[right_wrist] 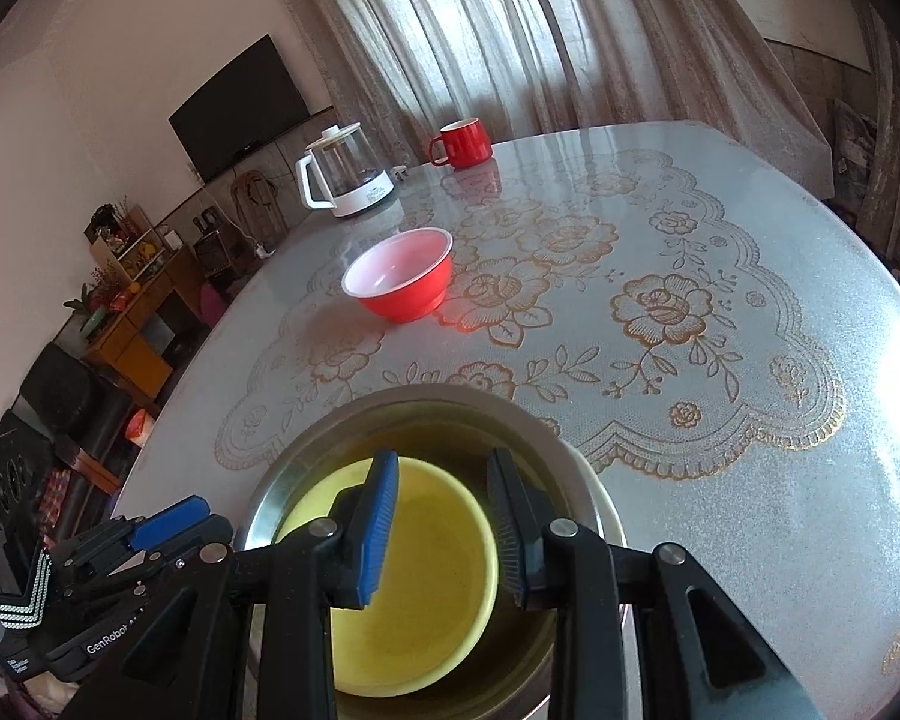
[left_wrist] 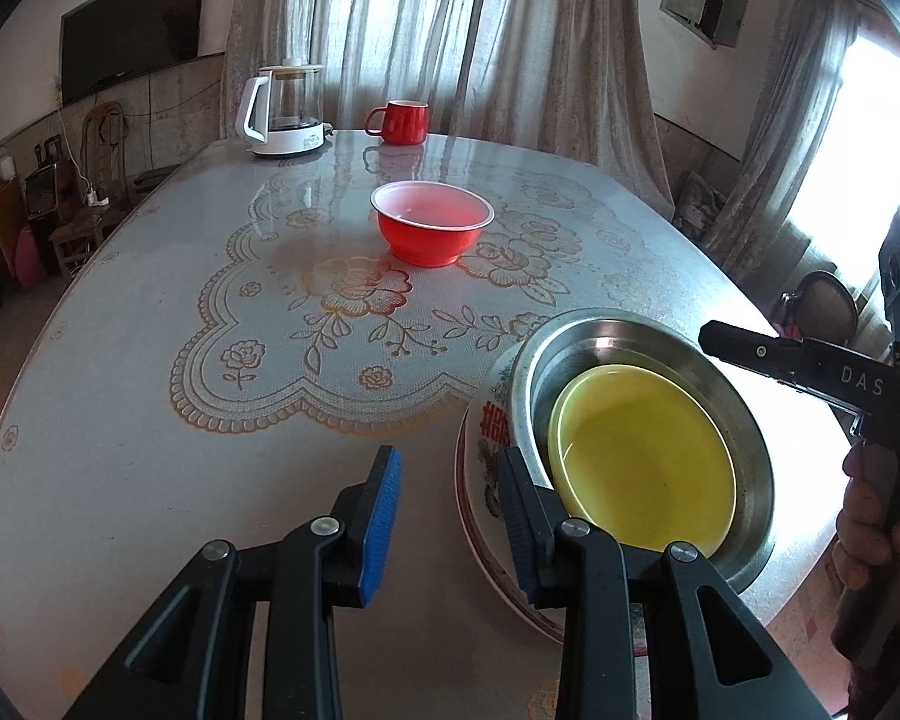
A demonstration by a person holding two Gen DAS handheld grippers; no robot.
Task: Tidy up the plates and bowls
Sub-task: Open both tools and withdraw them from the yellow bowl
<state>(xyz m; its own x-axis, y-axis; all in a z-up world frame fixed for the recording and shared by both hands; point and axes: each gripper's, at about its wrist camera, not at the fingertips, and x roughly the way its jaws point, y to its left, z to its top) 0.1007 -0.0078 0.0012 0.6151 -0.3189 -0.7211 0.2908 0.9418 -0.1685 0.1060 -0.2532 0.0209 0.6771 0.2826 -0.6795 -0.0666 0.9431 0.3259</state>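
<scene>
With the yellow dish [left_wrist: 642,456] nested in the steel bowl [left_wrist: 744,420] on the patterned plate [left_wrist: 480,480], both the left gripper [left_wrist: 450,516] and the right gripper [right_wrist: 444,528] hang parted and empty, so the red bowl [left_wrist: 431,229], well apart mid-table, likely needs fetching next.

We see the left gripper [left_wrist: 450,516] built of black plastic arms, each jointed with round silver rivets, its fingers faced with ribbed pads [left_wrist: 383,519] — bright blue on one, dark on the other. The right gripper [right_wrist: 444,525] matches it. White lettering runs along both black bodies — "DAS" and "GenRobot". A striped cuff [right_wrist: 24,594], black with white-green chevrons, shows at the wrist.
</scene>
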